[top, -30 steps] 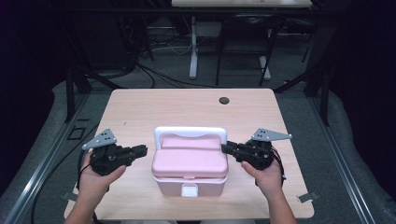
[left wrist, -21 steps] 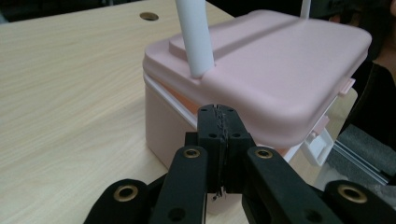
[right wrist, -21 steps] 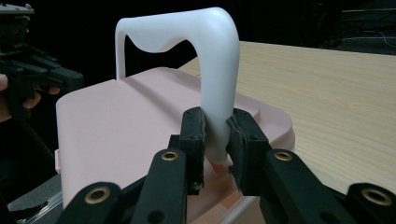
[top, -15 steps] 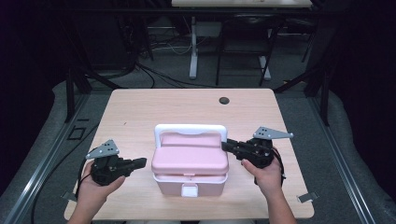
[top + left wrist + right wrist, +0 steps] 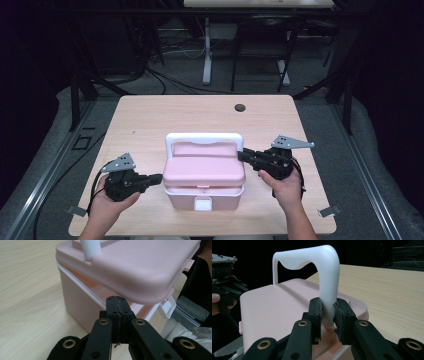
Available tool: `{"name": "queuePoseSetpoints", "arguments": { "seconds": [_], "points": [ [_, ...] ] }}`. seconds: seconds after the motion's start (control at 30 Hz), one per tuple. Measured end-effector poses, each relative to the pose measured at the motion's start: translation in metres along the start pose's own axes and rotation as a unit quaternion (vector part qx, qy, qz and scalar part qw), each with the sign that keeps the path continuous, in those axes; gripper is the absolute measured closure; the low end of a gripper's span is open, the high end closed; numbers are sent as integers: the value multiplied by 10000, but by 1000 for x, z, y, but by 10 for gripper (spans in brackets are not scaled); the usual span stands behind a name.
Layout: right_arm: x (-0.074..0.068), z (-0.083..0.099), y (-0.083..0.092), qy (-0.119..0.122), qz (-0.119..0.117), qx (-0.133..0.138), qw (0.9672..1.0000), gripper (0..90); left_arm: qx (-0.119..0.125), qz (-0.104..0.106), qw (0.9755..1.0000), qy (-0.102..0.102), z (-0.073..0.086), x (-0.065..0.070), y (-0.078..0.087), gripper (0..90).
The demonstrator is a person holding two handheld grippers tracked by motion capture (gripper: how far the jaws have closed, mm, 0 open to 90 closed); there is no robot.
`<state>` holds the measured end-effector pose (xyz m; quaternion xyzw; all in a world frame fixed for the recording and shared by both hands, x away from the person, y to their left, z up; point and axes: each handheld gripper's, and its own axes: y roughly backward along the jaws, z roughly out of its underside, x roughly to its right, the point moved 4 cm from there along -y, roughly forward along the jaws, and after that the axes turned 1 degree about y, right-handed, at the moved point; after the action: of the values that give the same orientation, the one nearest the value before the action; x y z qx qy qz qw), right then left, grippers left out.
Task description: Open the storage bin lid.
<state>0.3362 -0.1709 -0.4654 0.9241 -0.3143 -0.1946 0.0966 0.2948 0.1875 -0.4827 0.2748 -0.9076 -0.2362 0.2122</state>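
- A pink box (image 5: 204, 175) with a white handle (image 5: 204, 138) sits on the wooden worktop (image 5: 150, 120), near the edge closest to the person and about midway along it.
- The handle stands upright over the far half of the lid (image 5: 140, 267).
- In the left tool's view the lid is raised slightly off the base (image 5: 77, 302) on that side, with a gap showing under its rim.
- A white latch (image 5: 203, 203) hangs on the box's near front wall.
- The left tool (image 5: 155, 178) sits at the box's left side, its tips at the lid's edge. Its jaws have just been closing and now meet flat against each other with nothing between them. In its own view the closed tips (image 5: 117, 305) lie right under the lifted rim of the lid, at the gap.
- The right tool (image 5: 243, 155) is at the box's right side, by the foot of the handle. In its own view (image 5: 327, 315) the two pads clamp the right leg of the handle low down, just above where it joins the lid.
- A small dark round spot (image 5: 240, 107) lies on the worktop well beyond the box, towards the far edge.
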Motion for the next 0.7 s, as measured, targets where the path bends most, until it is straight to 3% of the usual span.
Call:
{"name": "queuePoseSetpoints", "arguments": {
  "seconds": [0.7],
  "points": [
    [0, 0, 0, -40, -10, 27, 10000, 760, -179, 152, 9995, -203, -4, 17, -23, 900]
  ]
}}
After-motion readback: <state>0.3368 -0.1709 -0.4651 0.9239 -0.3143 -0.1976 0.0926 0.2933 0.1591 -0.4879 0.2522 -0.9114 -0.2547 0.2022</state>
